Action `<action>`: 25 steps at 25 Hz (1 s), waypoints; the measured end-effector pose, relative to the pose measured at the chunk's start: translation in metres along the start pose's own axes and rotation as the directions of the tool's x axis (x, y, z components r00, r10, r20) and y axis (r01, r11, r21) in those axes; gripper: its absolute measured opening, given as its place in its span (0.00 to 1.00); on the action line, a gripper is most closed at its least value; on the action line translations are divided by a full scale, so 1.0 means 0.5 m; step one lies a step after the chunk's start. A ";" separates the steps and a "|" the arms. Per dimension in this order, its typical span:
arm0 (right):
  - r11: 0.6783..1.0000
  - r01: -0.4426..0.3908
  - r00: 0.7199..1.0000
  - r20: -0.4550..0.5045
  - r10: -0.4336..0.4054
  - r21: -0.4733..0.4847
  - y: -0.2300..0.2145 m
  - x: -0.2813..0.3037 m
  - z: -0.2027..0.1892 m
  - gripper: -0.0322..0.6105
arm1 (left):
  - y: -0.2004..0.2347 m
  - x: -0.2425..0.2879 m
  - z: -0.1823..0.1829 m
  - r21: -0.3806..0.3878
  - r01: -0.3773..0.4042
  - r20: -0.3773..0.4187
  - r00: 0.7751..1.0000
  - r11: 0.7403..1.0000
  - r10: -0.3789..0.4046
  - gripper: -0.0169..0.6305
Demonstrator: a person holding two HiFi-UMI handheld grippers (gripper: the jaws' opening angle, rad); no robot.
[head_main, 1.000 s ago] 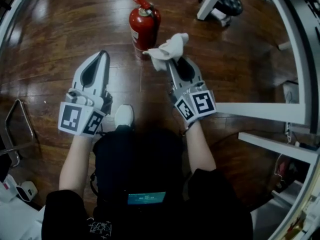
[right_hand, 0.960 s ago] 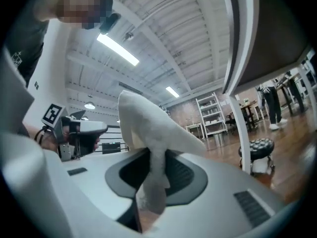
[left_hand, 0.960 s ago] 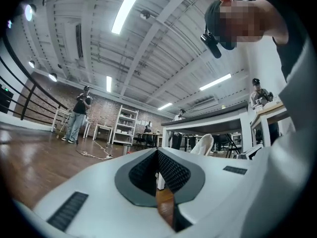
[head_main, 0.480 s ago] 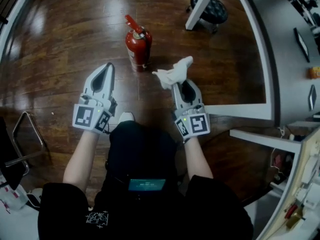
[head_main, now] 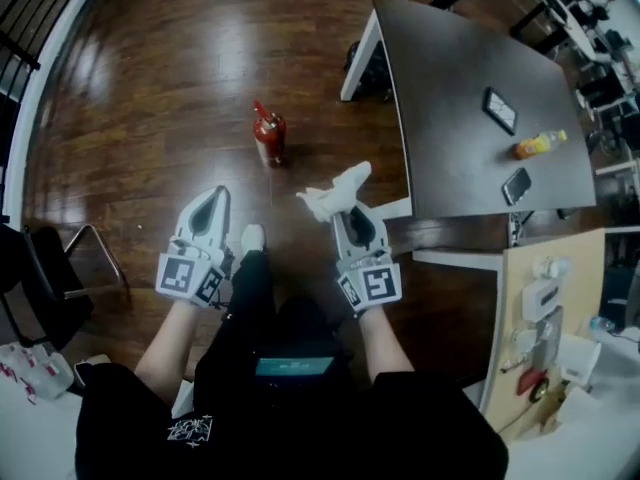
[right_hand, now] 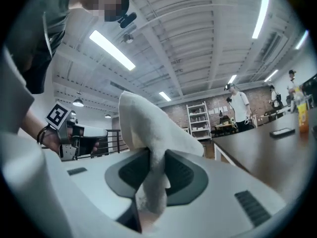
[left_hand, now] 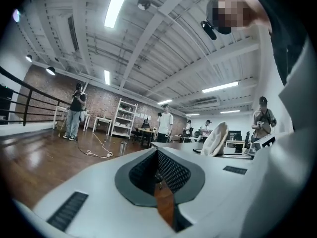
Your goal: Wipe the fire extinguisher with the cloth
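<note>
Right hand-held gripper point(head_main: 343, 208) clamping cloth point(head_main: 335, 190), left hand-held gripper point(head_main: 214, 195) closed empty, fire extinguisher point(head_main: 269, 136) well ahead

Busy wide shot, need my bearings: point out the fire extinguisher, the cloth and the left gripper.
fire extinguisher point(head_main: 269, 139), head view, red body.
cloth point(head_main: 335, 191), head view, bunched middle.
left gripper point(head_main: 216, 196), head view, tips of its jaws.

Cloth point(right_hand: 148, 123): lower end hidden between the jaws of the right gripper point(right_hand: 152, 175).
Fire extinguisher point(head_main: 269, 136): label too small to be read.
Chair point(head_main: 25, 278): cut off at the left edge.
</note>
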State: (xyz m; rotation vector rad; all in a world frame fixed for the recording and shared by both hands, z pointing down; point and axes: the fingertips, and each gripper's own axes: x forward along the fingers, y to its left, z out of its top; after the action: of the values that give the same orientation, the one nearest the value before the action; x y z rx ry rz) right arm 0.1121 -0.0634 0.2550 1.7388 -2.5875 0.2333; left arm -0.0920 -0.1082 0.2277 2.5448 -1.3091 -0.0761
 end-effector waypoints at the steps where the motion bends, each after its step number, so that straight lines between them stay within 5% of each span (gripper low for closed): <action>1: 1.000 -0.003 1.000 -0.004 0.003 0.000 0.013 -0.031 0.045 0.22 | -0.035 -0.023 0.040 -0.003 -0.001 0.004 1.000 1.000 0.001 0.03; 12: 0.999 -0.031 0.999 0.015 0.031 0.016 0.121 -0.289 0.298 0.22 | -0.310 -0.204 0.239 -0.006 0.002 0.056 0.998 1.000 -0.001 0.03; 25: 0.997 -0.036 0.999 0.036 0.034 0.068 0.251 -0.355 0.340 0.22 | -0.391 -0.311 0.321 0.032 0.061 0.088 0.994 0.998 -0.064 0.03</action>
State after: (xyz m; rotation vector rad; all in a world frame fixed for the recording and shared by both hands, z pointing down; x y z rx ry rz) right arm 0.0761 0.1236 0.0554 1.7352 -2.6665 0.2990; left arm -0.0568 0.0891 0.0086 2.6355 -1.2712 -0.1862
